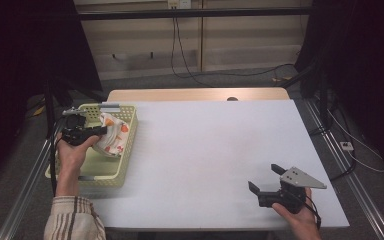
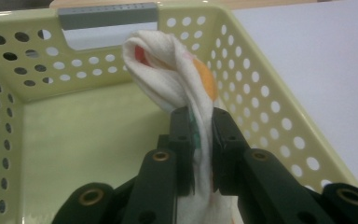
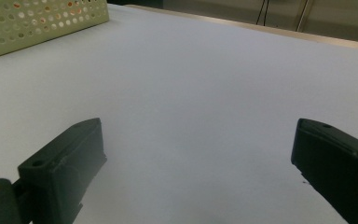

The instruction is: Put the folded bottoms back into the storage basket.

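Pinching a fold of the white cloth [image 2: 177, 79] with the left gripper [image 2: 200, 140], I have its fingers [image 2: 182, 140] clamped tight on the fabric, which bunches up above them with orange and red print showing. The cloth hangs inside the pale green perforated basket [image 1: 127, 150] at the left edge of the surface [image 1: 205, 150], near the basket's right wall and close to the end with the grey handle [image 2: 107, 14]. From above, my left hand [image 1: 72, 152] reaches over the basket from the near side.

Farther out, the right gripper [image 1: 267, 182] hovers over the bare near-right part of the surface, its fingers [image 3: 70, 158] spread wide apart with nothing between them, well apart from the basket.

My judgement: the cloth is being handled at the basket, whether lifted out or set in I cannot say. To do it well I would keep the grip firm, move straight up or down so the trailing fabric clears the perforated wall without snagging, and have the right gripper ready to steady the basket if it drags.
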A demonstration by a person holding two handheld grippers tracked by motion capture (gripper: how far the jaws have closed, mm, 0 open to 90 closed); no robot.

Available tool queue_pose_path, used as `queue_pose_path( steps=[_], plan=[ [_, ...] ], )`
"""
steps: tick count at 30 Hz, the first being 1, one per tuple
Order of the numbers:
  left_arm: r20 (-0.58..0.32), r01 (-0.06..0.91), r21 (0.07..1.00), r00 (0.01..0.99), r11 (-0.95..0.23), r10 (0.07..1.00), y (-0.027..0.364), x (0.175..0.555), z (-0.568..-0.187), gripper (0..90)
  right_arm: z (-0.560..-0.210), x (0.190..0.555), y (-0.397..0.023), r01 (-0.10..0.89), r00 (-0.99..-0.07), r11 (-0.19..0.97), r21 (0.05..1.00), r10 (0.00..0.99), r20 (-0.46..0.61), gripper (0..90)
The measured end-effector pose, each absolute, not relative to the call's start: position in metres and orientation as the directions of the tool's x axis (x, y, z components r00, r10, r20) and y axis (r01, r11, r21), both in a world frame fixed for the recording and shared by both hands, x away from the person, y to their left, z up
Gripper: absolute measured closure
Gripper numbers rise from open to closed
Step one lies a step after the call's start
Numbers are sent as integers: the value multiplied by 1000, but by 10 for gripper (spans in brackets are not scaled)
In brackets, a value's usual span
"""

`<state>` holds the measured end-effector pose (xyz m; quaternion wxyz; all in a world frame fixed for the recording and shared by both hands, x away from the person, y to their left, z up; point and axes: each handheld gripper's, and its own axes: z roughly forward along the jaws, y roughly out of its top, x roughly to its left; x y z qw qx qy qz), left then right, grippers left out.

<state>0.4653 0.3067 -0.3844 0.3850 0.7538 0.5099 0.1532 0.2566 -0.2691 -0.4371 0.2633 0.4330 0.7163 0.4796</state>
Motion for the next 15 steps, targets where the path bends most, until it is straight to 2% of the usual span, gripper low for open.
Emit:
queue_pose_path(
  steps=[15],
  plan=[
    [-131, 652, 737, 394, -176, 910, 316, 467, -389, 809, -437, 257, -269, 372, -487, 167, 913, 872, 39, 26]
  ],
)
